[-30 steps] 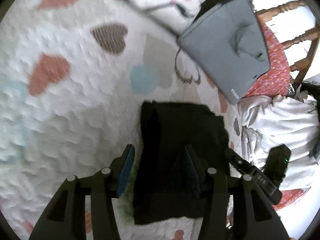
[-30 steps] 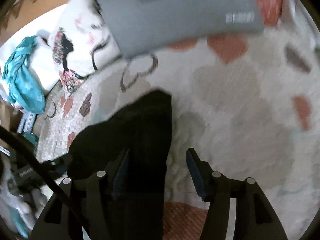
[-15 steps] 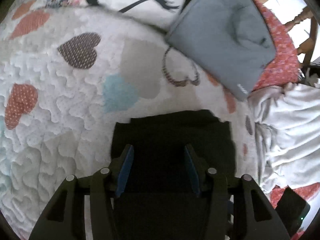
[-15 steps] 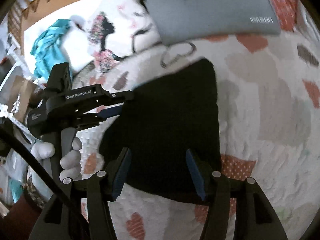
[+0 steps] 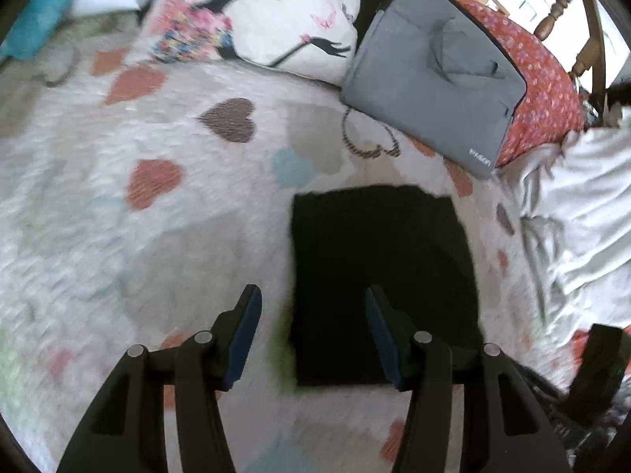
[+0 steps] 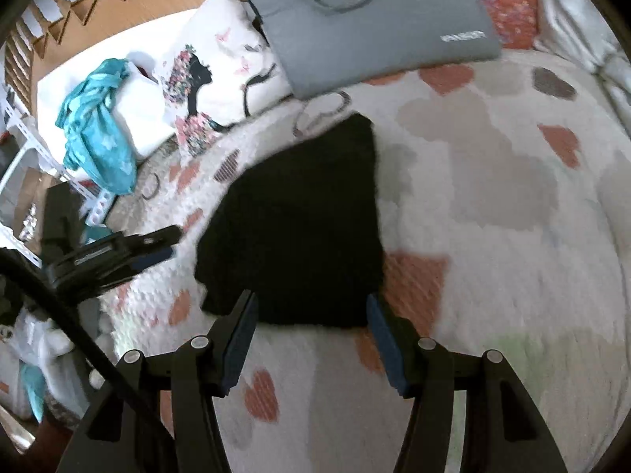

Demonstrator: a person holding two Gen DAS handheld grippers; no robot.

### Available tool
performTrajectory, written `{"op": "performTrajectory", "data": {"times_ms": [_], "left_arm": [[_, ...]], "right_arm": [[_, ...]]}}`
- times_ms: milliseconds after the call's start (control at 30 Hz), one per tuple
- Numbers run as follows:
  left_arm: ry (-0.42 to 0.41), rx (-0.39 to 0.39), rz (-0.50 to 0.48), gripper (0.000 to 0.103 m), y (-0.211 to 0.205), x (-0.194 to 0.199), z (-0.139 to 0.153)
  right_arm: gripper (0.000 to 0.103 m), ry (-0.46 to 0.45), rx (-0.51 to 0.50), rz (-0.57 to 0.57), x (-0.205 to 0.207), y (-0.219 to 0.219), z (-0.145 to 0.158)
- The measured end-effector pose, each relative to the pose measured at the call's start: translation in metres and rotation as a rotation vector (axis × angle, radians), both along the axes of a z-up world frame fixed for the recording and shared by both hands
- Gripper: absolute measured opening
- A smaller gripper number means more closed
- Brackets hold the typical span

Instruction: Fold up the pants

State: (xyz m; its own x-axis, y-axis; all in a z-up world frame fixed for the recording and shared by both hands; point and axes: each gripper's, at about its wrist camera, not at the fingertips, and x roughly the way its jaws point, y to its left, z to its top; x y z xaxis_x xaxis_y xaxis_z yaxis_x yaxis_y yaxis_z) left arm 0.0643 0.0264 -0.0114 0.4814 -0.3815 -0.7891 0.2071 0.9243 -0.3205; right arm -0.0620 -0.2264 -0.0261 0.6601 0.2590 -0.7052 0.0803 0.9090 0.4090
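Observation:
The black pants [image 5: 378, 276] lie folded into a flat rectangle on a white quilt with heart shapes [image 5: 157, 216]. In the left wrist view my left gripper [image 5: 313, 307] hovers open above the rectangle's near left corner, nothing between its blue pads. In the right wrist view the same folded pants [image 6: 299, 228] lie just beyond my right gripper [image 6: 311, 315], which stands open over their near edge and holds nothing. The left gripper [image 6: 118, 252] also shows there, off the pants' left side and apart from them.
A grey laptop sleeve [image 5: 434, 71] and a printed pillow [image 5: 252, 19] sit at the quilt's far end. A red patterned cushion [image 5: 540, 79] and white bedding [image 5: 583, 213] lie to the right. Teal cloth [image 6: 98, 126] lies on a white surface at left.
Both grippers have pulled back from the folded pants. The left one has slid left, so the rectangle now sits under its right finger. The pants lie flat and unmoved.

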Motion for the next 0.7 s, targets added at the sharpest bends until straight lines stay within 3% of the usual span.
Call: {"op": "performTrajectory", "data": {"times_ms": [167, 333, 400, 500, 600, 700], "left_arm": [[-0.153, 0.137, 0.056, 0.054, 0.002, -0.063, 0.007], [-0.145, 0.121, 0.054, 0.063, -0.007, -0.095, -0.001], [-0.105, 0.112, 0.032, 0.063, -0.011, -0.089, -0.005], [-0.052, 0.014, 0.014, 0.067, -0.011, -0.066, -0.007], [0.009, -0.078, 0.003, 0.069, -0.01, -0.031, -0.014], [0.045, -0.097, -0.004, 0.069, -0.015, 0.004, -0.026]], "right_arm": [[0.062, 0.045, -0.078, -0.026, -0.035, 0.012, -0.018], [0.062, 0.076, -0.09, -0.022, -0.05, 0.022, -0.03], [0.062, 0.065, -0.085, -0.021, -0.048, 0.02, -0.026], [0.062, 0.031, -0.079, -0.035, -0.034, 0.008, -0.009], [0.066, 0.021, -0.045, -0.055, -0.002, -0.012, 0.004], [0.066, 0.034, 0.0, -0.073, 0.034, -0.029, 0.004]]}}
